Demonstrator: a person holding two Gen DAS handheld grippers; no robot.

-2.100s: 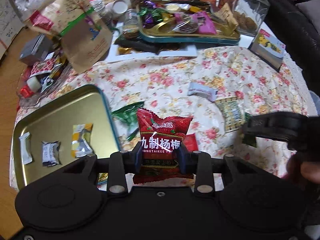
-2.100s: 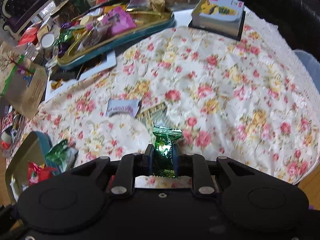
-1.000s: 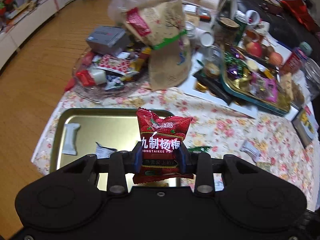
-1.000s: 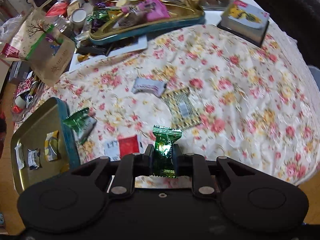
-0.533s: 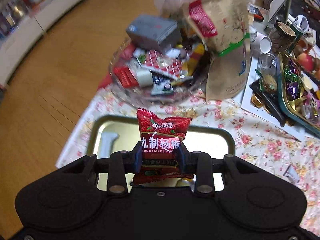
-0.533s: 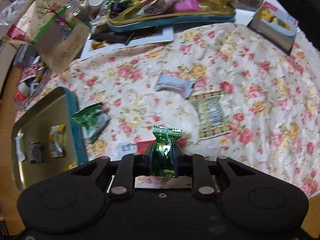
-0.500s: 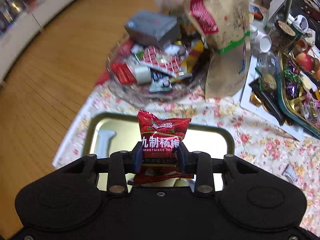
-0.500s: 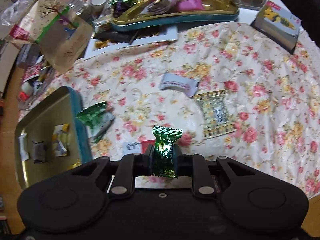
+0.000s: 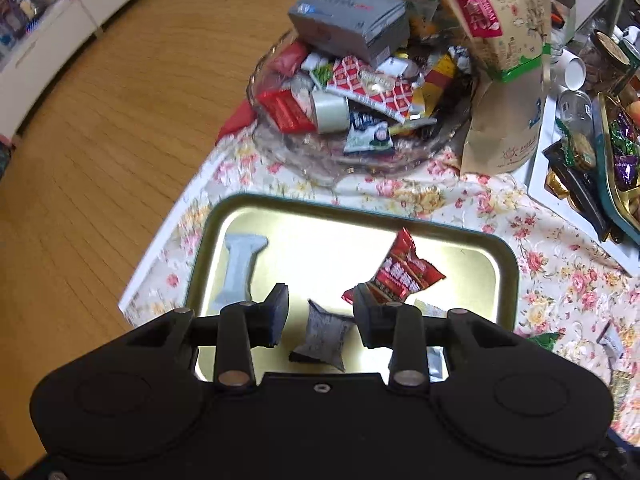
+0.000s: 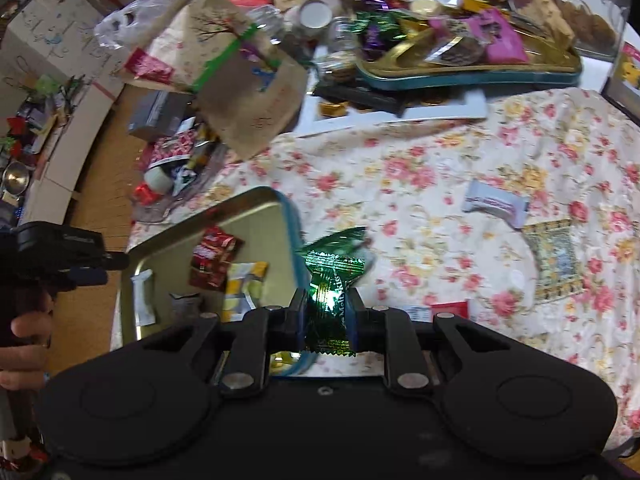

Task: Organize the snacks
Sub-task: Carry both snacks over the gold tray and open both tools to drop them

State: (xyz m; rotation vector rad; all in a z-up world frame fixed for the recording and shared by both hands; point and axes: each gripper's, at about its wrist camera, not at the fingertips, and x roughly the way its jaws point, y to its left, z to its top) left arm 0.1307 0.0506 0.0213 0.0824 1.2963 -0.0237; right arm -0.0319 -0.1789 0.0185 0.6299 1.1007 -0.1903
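Note:
My left gripper (image 9: 320,316) is open above the gold tray (image 9: 508,276). The red snack packet (image 9: 400,272) is free of the jaws and lies tilted in the tray by the right finger; it also shows in the right wrist view (image 10: 214,258). A grey packet (image 9: 326,334) and a white packet (image 9: 240,266) lie in the tray too. My right gripper (image 10: 326,320) is shut on a green candy (image 10: 332,292), held above the tray's near right rim (image 10: 290,216). The left gripper (image 10: 64,256) shows at the left of that view.
Another green wrapper (image 10: 340,240), a white packet (image 10: 496,204), a checked packet (image 10: 556,260) and a red packet (image 10: 448,310) lie on the floral cloth. A glass bowl of snacks (image 9: 360,92), a brown paper bag (image 9: 504,60) and a full candy tray (image 10: 472,64) stand behind.
My left gripper has opened and the red packet has dropped out into the tray. My right gripper has moved left toward the tray, still holding the green candy.

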